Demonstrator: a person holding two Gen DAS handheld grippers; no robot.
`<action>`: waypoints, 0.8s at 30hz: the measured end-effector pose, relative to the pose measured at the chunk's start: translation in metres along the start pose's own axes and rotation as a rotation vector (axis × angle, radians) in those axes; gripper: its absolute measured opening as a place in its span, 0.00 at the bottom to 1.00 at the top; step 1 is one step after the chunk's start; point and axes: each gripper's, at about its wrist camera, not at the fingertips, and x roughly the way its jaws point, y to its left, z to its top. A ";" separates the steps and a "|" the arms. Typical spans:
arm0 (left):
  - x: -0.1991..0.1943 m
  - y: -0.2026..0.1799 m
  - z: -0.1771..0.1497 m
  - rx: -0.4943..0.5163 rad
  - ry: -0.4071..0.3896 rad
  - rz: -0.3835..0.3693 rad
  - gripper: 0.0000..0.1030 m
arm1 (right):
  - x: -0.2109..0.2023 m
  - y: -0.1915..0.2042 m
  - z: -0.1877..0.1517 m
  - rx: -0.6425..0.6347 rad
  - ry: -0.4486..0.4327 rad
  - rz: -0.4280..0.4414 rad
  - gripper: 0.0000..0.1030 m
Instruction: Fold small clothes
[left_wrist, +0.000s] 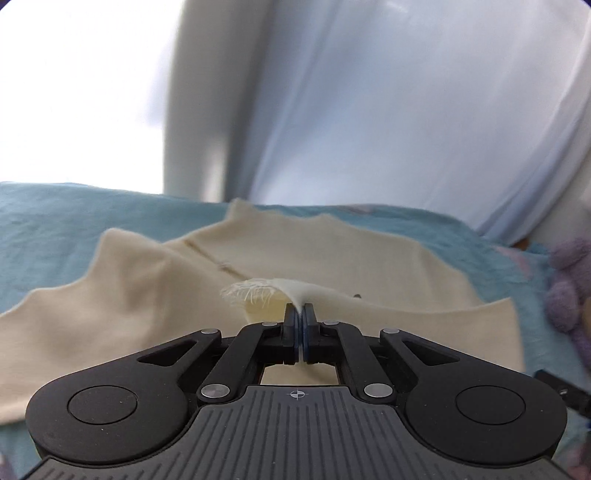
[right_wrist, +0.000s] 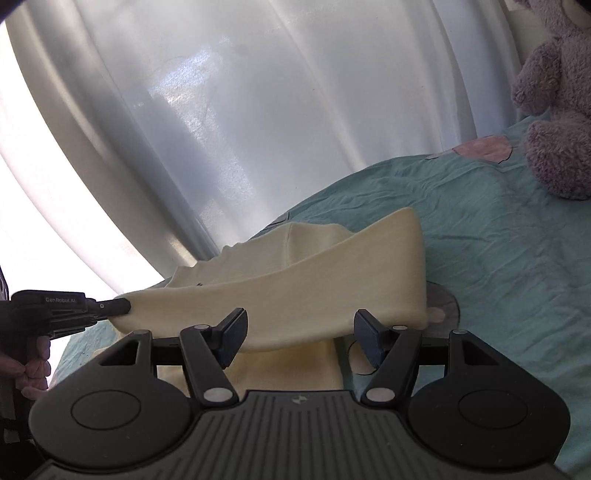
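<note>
Cream garment (right_wrist: 295, 295): on bed (right_wrist: 498, 258), one edge lifted. Left gripper (left_wrist: 300, 314): jaws clamped on frayed corner. Right gripper (right_wrist: 299, 332): jaws apart, empty. Risk: thin pinch slipping, fold collapsing.

strong daylight from behind the sheer curtain (left_wrist: 388, 110), backlit in both views. upper left of the left wrist view blown out to pure white, same along the left edge of the right wrist view. soft diffuse light on the bed sheet (right_wrist: 498, 258), faint shadows only. cream garment (right_wrist: 295, 295) shaded on its near underside, lit on top. black tool (left_wrist: 300, 325) bodies dark, little detail. left view slightly motion-blurred, background soft; purple plush toy (left_wrist: 569, 288) smeared at the right edge. heavy fisheye bending, curtain folds curve, dark vignette in the corners.
</note>
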 end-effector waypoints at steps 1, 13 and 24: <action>0.007 0.008 -0.002 -0.011 0.022 0.030 0.04 | 0.006 0.002 0.000 -0.008 0.014 0.001 0.62; 0.034 0.039 -0.014 -0.140 0.066 -0.037 0.03 | 0.048 0.002 -0.005 0.065 0.139 0.077 0.51; -0.022 0.069 0.015 -0.138 -0.142 0.025 0.03 | 0.060 0.009 -0.006 0.116 0.151 0.119 0.51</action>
